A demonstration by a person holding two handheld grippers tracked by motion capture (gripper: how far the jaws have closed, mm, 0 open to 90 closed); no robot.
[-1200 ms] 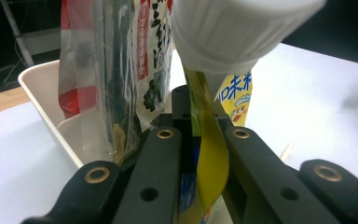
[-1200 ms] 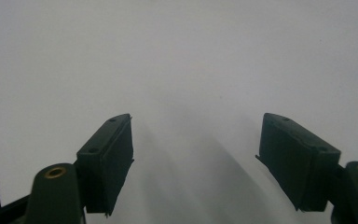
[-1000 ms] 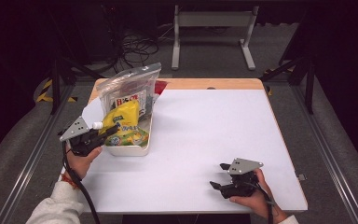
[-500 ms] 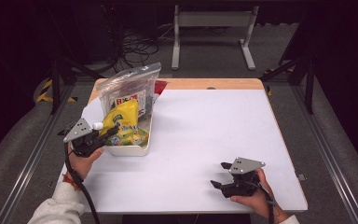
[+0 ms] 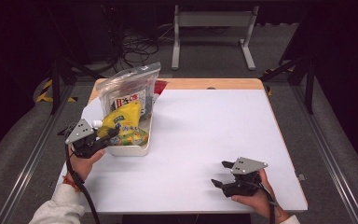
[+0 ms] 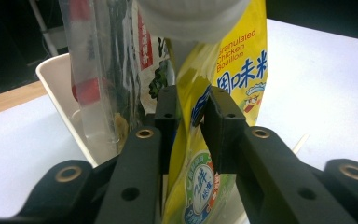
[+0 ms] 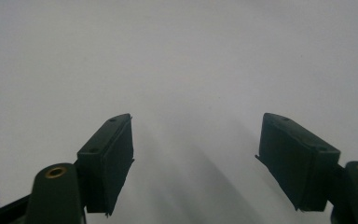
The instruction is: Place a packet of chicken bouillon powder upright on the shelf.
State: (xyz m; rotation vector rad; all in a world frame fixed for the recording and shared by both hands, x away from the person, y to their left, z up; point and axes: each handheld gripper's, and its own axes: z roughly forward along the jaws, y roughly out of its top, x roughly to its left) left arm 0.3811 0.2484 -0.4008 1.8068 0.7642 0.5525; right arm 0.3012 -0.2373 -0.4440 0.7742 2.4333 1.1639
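The left claw is working at the near-left part of the tabletop, where a white bin is sitting close to the left edge. Its jaws have just been opening, and in the left gripper view the yellow bouillon pouch is passing between them with a small gap showing on either side, so the claw is letting go rather than clenching. The pouch is standing upright in the bin, leaning against a clear zip bag that is rising behind it toward the far-left corner.

The main risk, as I am judging it, is the pouch sliding or toppling as the pads are coming away: it is top-heavy with a white cap above the jaws, and it is propped only by the soft bag. If the claw is pulled back while a pad is dragging on the foil, the pouch could be tugged over the near rim of the bin onto the tabletop. A sideways withdrawal could also be nudging the zip bag and tipping both.

The right claw is resting released near the near-right corner, holding nothing, well apart from the bin
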